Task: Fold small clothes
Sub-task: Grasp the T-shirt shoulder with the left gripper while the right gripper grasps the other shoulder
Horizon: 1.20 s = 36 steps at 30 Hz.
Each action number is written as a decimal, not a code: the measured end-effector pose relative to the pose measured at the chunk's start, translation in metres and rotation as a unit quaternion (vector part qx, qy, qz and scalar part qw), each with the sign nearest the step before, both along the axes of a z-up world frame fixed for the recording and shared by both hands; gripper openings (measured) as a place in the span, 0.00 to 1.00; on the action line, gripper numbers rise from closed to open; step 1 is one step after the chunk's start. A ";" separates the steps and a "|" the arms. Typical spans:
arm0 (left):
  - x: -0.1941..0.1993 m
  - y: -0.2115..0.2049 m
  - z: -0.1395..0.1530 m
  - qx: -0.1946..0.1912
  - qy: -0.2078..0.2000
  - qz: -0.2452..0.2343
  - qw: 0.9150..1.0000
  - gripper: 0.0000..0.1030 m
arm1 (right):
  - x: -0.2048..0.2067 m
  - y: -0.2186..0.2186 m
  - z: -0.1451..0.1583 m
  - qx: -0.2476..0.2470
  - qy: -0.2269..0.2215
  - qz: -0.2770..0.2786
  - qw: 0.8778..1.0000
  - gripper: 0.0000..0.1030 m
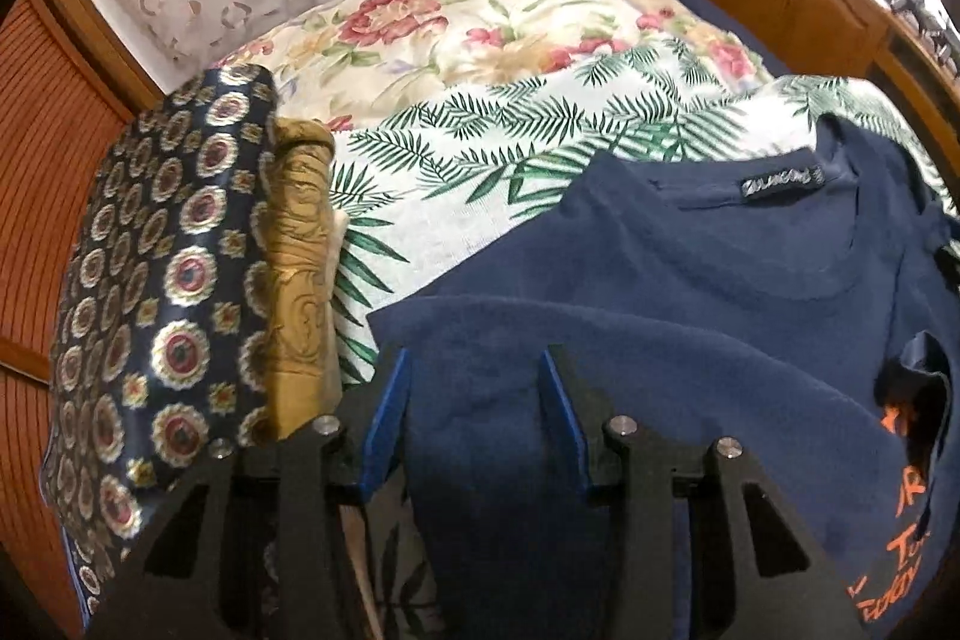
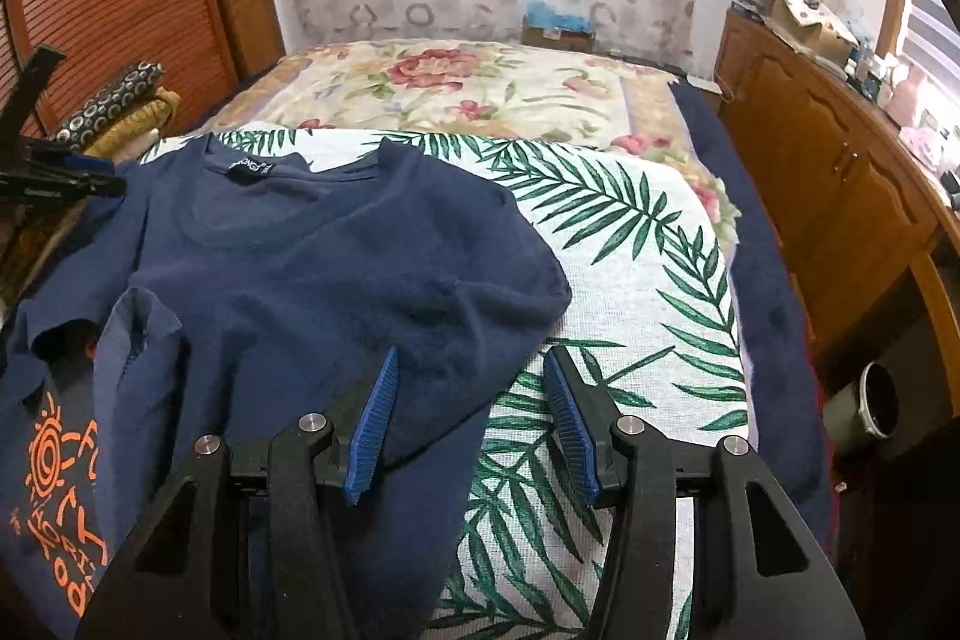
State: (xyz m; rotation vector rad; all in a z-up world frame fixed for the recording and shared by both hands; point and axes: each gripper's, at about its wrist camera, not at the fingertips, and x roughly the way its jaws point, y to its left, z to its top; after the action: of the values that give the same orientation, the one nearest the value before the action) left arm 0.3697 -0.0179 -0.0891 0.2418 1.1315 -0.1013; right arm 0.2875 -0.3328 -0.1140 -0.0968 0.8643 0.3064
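A navy T-shirt (image 1: pixel 690 292) with orange print lies crumpled on a white palm-leaf cloth (image 1: pixel 480 142) spread over the bed. Its collar label faces up. My left gripper (image 1: pixel 474 376) hovers over the shirt's left sleeve, jaws apart, and the blue pads press on nothing. In the right wrist view the same T-shirt (image 2: pixel 288 268) fills the left half. My right gripper (image 2: pixel 472 370) is open over the shirt's right sleeve edge, one finger above the fabric and the other above the palm-leaf cloth (image 2: pixel 630 268). The left gripper (image 2: pixel 90 178) shows at the left edge by the shoulder.
A stack of folded clothes (image 1: pixel 174 268), navy medallion print over a golden piece, sits at the bed's left side. A floral bedspread (image 2: pixel 468 88) covers the far half. A cardboard box (image 2: pixel 558 28) stands by the wall. Wooden cabinets (image 2: pixel 840 178) and a pot (image 2: pixel 876 400) are at the right.
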 end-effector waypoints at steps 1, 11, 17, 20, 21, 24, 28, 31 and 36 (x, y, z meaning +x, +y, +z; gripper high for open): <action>0.000 -0.001 0.000 0.000 -0.003 -0.002 1.000 0.43 | 0.000 -0.001 0.000 0.003 0.001 0.000 1.000 0.49; -0.003 0.011 0.008 -0.010 -0.021 -0.007 1.000 0.03 | 0.001 -0.002 0.000 0.009 0.004 0.002 1.000 0.49; -0.020 0.035 0.059 -0.035 -0.098 0.014 0.994 0.02 | 0.005 -0.004 0.005 0.004 -0.002 -0.006 1.000 0.50; -0.031 0.045 0.078 -0.047 -0.116 0.011 0.992 0.02 | 0.008 -0.008 0.010 0.013 -0.008 -0.015 1.000 0.60; -0.035 0.048 0.081 -0.048 -0.120 0.010 0.992 0.02 | 0.009 -0.010 0.011 0.017 -0.009 -0.018 1.000 0.62; -0.048 0.056 0.090 -0.059 -0.138 0.008 0.989 0.02 | 0.020 -0.011 0.008 0.024 0.006 -0.019 1.000 0.64; -0.068 0.059 0.098 -0.065 -0.162 0.007 0.985 0.02 | 0.032 -0.007 0.001 0.007 0.019 -0.033 0.999 0.64; -0.082 0.060 0.102 -0.073 -0.174 0.006 0.982 0.02 | 0.036 -0.002 -0.001 -0.003 0.016 -0.034 0.999 0.54; -0.118 0.060 0.116 -0.092 -0.198 -0.005 0.976 0.01 | 0.030 0.018 0.013 0.009 0.001 0.006 1.000 0.08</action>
State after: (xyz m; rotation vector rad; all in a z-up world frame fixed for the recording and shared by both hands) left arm 0.2513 0.0417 0.0264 0.0951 0.7192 -0.1594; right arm 0.3179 -0.3145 -0.1007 -0.0847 0.8628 0.3263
